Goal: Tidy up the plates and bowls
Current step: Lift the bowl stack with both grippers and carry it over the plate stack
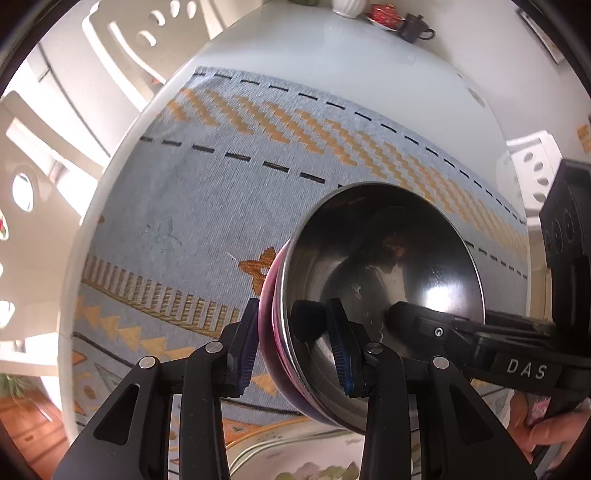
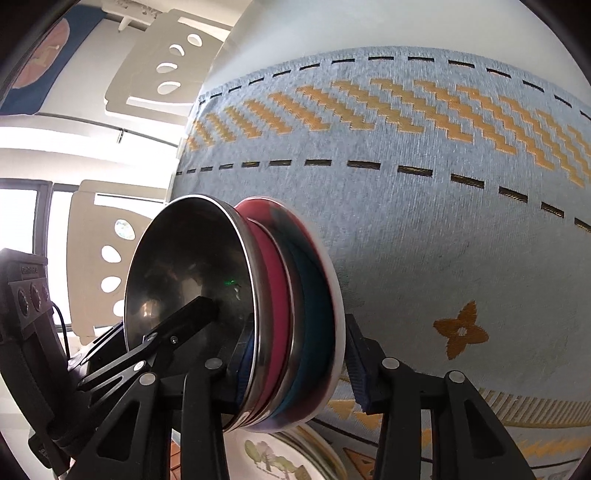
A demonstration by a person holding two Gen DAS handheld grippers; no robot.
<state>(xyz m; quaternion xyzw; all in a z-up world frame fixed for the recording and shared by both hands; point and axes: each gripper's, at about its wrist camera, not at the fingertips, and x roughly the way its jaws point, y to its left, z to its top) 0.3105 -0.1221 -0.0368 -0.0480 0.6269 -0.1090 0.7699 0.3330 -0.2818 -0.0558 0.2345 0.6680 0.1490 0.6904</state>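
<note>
A stack of nested bowls is held on edge above the table: a steel bowl (image 1: 388, 266) on the inside, a red-pink one (image 2: 271, 291) and a teal bowl with a white rim (image 2: 317, 314) behind it. My left gripper (image 1: 293, 341) is shut on the near rim of the stack, one finger inside the steel bowl (image 2: 192, 273). My right gripper (image 2: 295, 369) is shut across the whole stack; its finger shows inside the steel bowl in the left wrist view (image 1: 417, 321). A floral plate (image 2: 277, 461) lies below the stack, also in the left wrist view (image 1: 295, 458).
A blue-grey runner with orange zigzags (image 1: 221, 192) covers the white round table (image 1: 332, 48). At the far edge stand a dark mug (image 1: 413, 27), a red dish (image 1: 384, 14) and a white vase (image 1: 347, 7). White chairs (image 2: 162, 59) ring the table.
</note>
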